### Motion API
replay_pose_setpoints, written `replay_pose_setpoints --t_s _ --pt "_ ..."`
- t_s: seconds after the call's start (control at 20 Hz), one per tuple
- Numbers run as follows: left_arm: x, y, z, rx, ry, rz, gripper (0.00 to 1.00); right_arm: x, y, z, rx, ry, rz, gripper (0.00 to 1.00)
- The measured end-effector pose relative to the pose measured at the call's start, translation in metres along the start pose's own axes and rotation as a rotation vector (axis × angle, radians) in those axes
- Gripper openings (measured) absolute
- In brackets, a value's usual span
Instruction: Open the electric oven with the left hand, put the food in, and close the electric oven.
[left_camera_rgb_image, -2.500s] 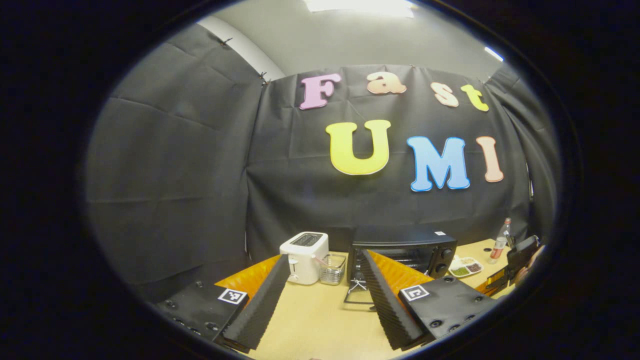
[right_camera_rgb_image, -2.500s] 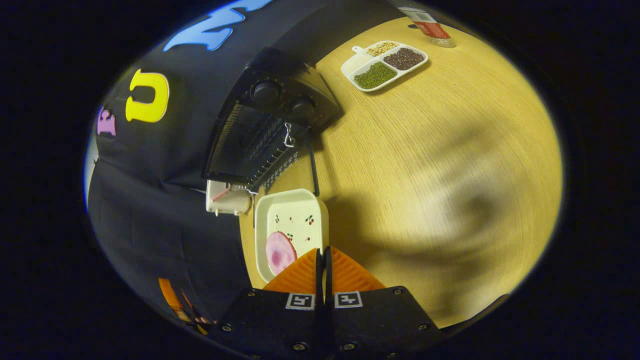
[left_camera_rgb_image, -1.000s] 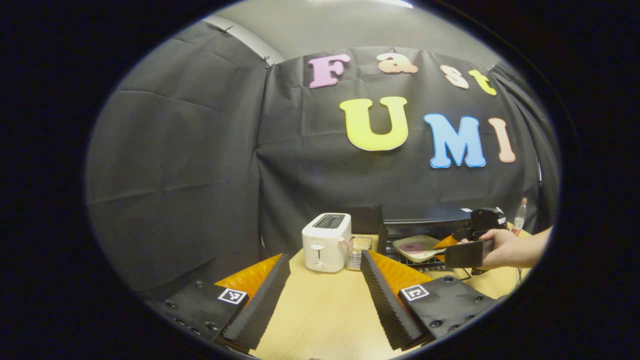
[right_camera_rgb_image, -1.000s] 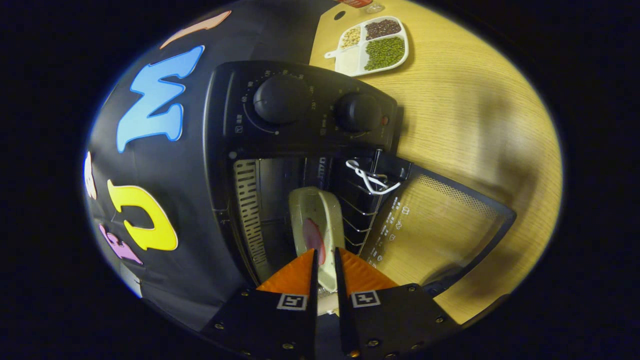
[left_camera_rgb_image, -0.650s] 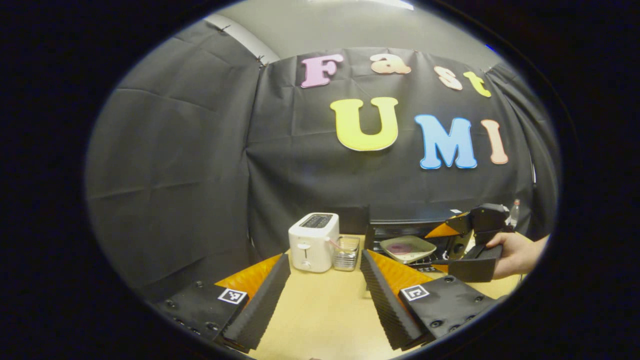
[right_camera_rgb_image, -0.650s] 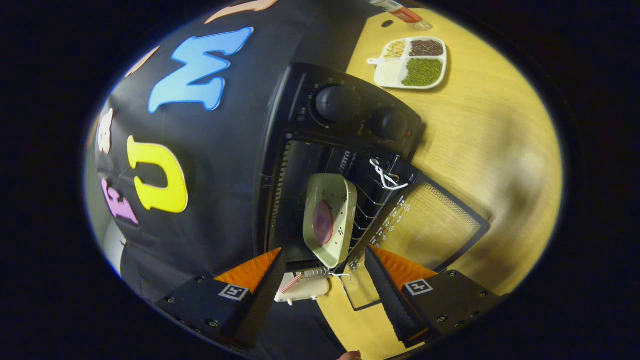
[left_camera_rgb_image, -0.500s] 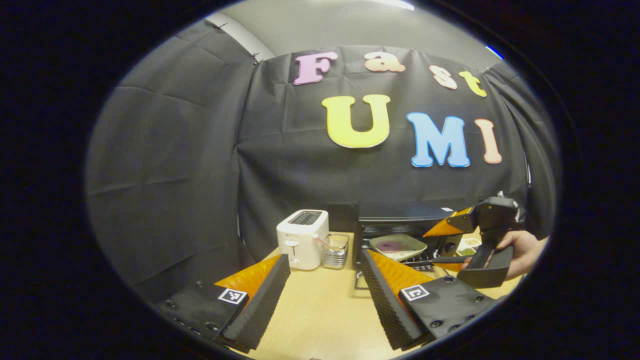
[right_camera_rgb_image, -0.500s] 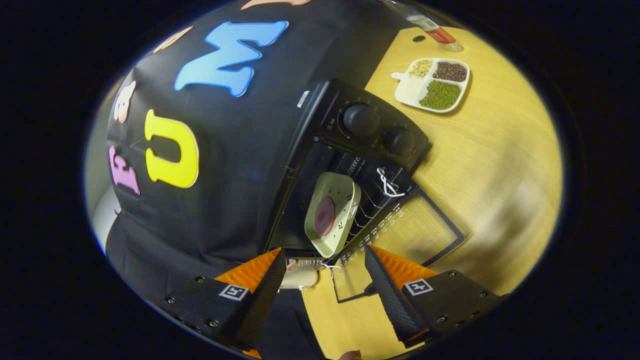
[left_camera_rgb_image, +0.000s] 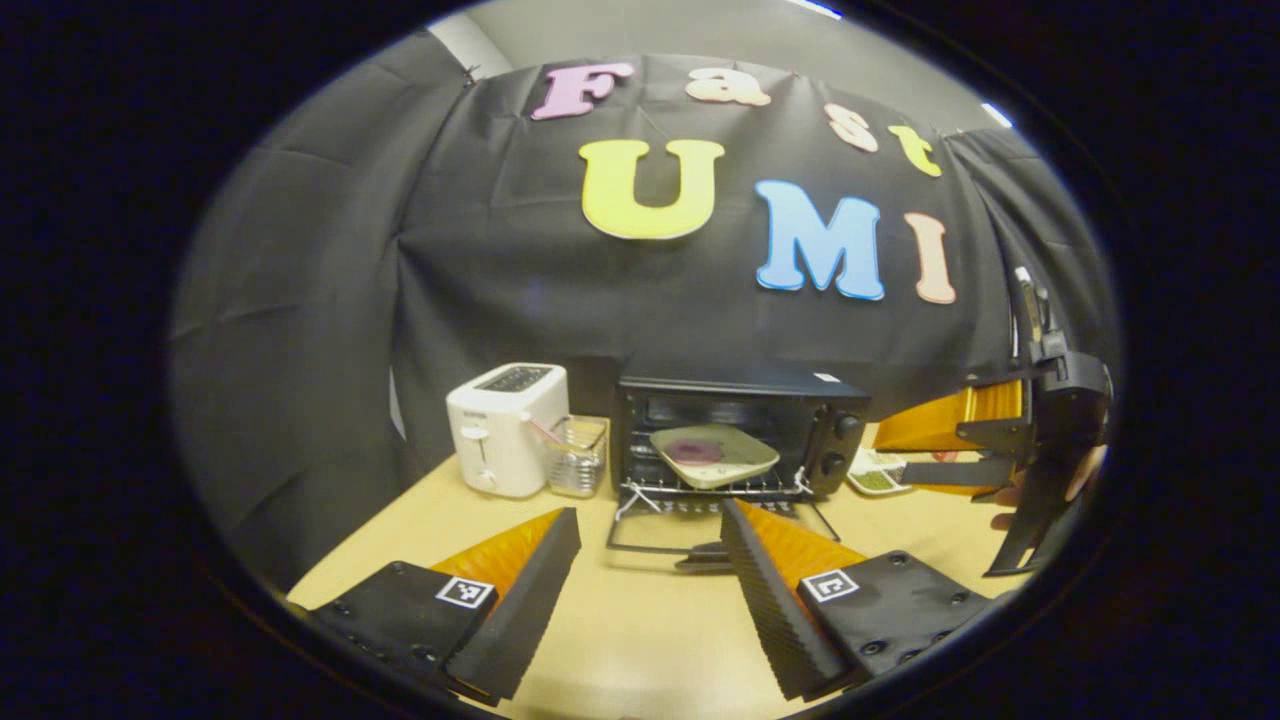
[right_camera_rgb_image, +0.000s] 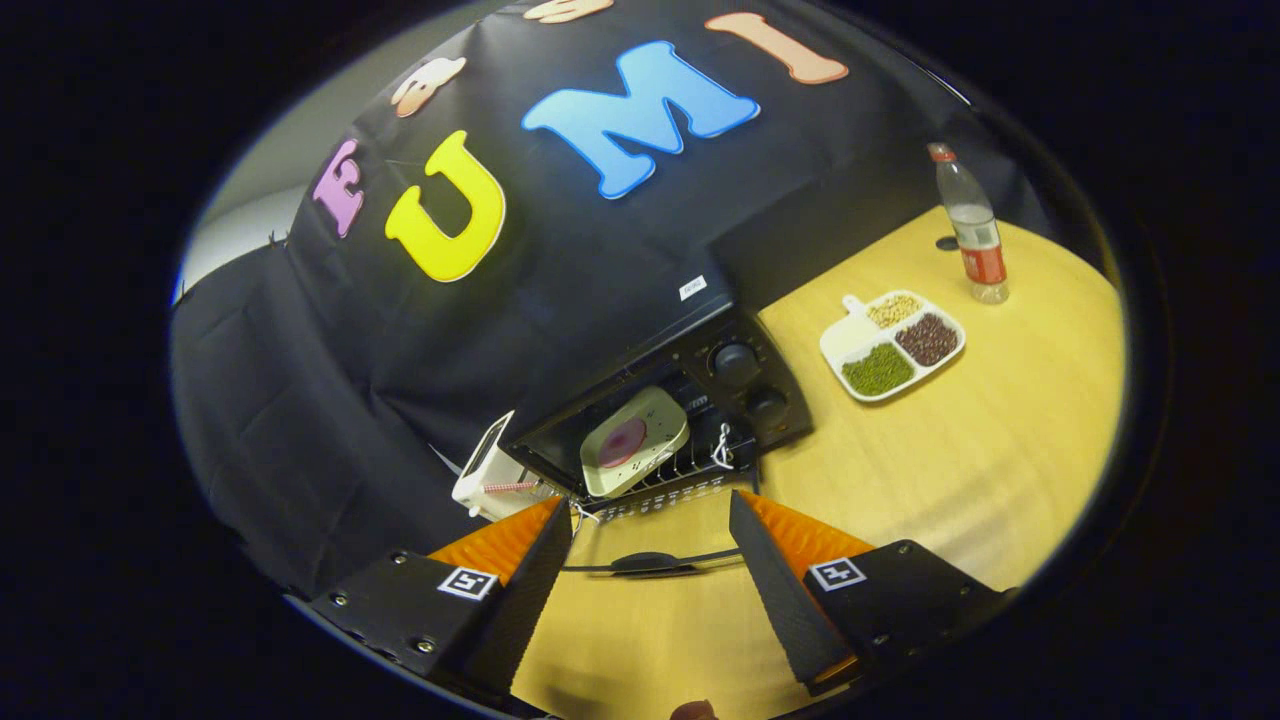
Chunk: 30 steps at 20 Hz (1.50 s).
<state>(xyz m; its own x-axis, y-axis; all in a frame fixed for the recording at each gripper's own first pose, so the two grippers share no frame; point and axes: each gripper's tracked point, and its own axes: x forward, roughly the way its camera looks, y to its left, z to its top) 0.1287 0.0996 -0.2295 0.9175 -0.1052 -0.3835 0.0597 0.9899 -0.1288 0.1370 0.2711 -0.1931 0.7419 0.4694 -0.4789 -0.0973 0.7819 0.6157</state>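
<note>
Dish lengthwise across open oven rack.

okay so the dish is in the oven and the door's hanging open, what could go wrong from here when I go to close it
1. The dish sits skewed on the rack, one corner near the front edge; the rising door might bump it.
2. The left hand-held gripper, open and short of the door handle, could slip off if it lifts off-centre.
3. Closing hard might shove the oven toward the glass container and toaster beside it.
</note>
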Motion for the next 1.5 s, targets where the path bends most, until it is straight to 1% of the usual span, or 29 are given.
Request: replay_pose_setpoints --t_s 0.05,0.1,0.2,0.3,0.45,0.5,0.55,0.65,0.7,0.75,0.8,0.85,0.9,0.95,1.0,1.1,1.15,1.3,1.35,1.4,1.45,1.5 --pt "0.007 -0.007 -0.010 -0.010 0.028 -0.016 1.00 -0.008 -0.007 0.001 -0.041 -0.013 -0.016 0.97" --pt "0.013 -0.013 -0.019 -0.022 0.053 -0.032 1.00 -0.014 -0.012 0.003 -0.075 -0.022 -0.028 0.97" --pt "0.026 -0.023 -0.036 -0.046 0.100 -0.059 0.92 -0.030 -0.026 0.006 -0.148 -0.049 -0.063 0.98" --pt "0.043 -0.030 -0.050 -0.050 0.135 -0.076 1.00 -0.043 -0.040 0.013 -0.234 -0.101 -0.111 0.98" --pt "0.063 -0.036 -0.072 -0.039 0.191 -0.094 1.00 -0.062 -0.057 0.021 -0.376 -0.151 -0.182 0.98" --pt "0.069 -0.039 -0.080 -0.037 0.213 -0.101 0.96 -0.067 -0.061 0.023 -0.411 -0.159 -0.200 0.98" --pt "0.076 -0.042 -0.089 -0.037 0.237 -0.107 0.96 -0.071 -0.065 0.025 -0.434 -0.166 -0.217 0.98" --pt "0.087 -0.047 -0.106 -0.032 0.283 -0.115 0.97 -0.080 -0.073 0.028 -0.454 -0.184 -0.249 0.98" --pt "0.093 -0.049 -0.114 -0.029 0.304 -0.119 1.00 -0.083 -0.076 0.032 -0.465 -0.198 -0.267 0.98" --pt "0.100 -0.052 -0.122 -0.024 0.322 -0.122 0.97 -0.087 -0.079 0.035 -0.479 -0.209 -0.282 0.98" --pt "0.106 -0.054 -0.127 -0.018 0.338 -0.124 1.00 -0.090 -0.082 0.038 -0.499 -0.213 -0.296 0.98" --pt "0.110 -0.054 -0.132 -0.012 0.352 -0.124 1.00 -0.094 -0.085 0.038 -0.519 -0.211 -0.317 0.98" --pt "0.116 -0.056 -0.136 -0.008 0.364 -0.126 0.96 -0.096 -0.088 0.038 -0.535 -0.204 -0.331 0.98" --pt "0.121 -0.059 -0.142 -0.004 0.375 -0.126 0.97 -0.097 -0.089 0.039 -0.544 -0.200 -0.340 0.98" --pt "0.126 -0.060 -0.146 0.001 0.388 -0.126 1.00 -0.097 -0.090 0.039 -0.548 -0.199 -0.346 0.98" --pt "0.134 -0.062 -0.152 0.013 0.404 -0.109 1.00 -0.096 -0.091 0.037 -0.555 -0.192 -0.359 0.98" --pt "0.134 -0.063 -0.152 0.031 0.398 -0.111 0.97 -0.094 -0.091 0.037 -0.564 -0.186 -0.361 0.98" --pt "0.136 -0.063 -0.152 0.086 0.377 -0.099 0.99 -0.090 -0.090 0.037 -0.599 -0.171 -0.372 0.98" --pt "0.136 -0.064 -0.152 0.083 0.371 -0.093 1.00 -0.089 -0.088 0.038 -0.600 -0.172 -0.367 0.98" --pt "0.136 -0.064 -0.152 0.079 0.367 -0.089 0.96 -0.086 -0.085 0.039 -0.598 -0.176 -0.362 0.98" --pt "0.135 -0.064 -0.150 0.075 0.360 -0.089 0.96 -0.086 -0.083 0.039 -0.595 -0.179 -0.356 0.98" --pt "0.134 -0.064 -0.146 0.072 0.346 -0.091 1.00 -0.083 -0.080 0.038 -0.595 -0.182 -0.347 0.98"
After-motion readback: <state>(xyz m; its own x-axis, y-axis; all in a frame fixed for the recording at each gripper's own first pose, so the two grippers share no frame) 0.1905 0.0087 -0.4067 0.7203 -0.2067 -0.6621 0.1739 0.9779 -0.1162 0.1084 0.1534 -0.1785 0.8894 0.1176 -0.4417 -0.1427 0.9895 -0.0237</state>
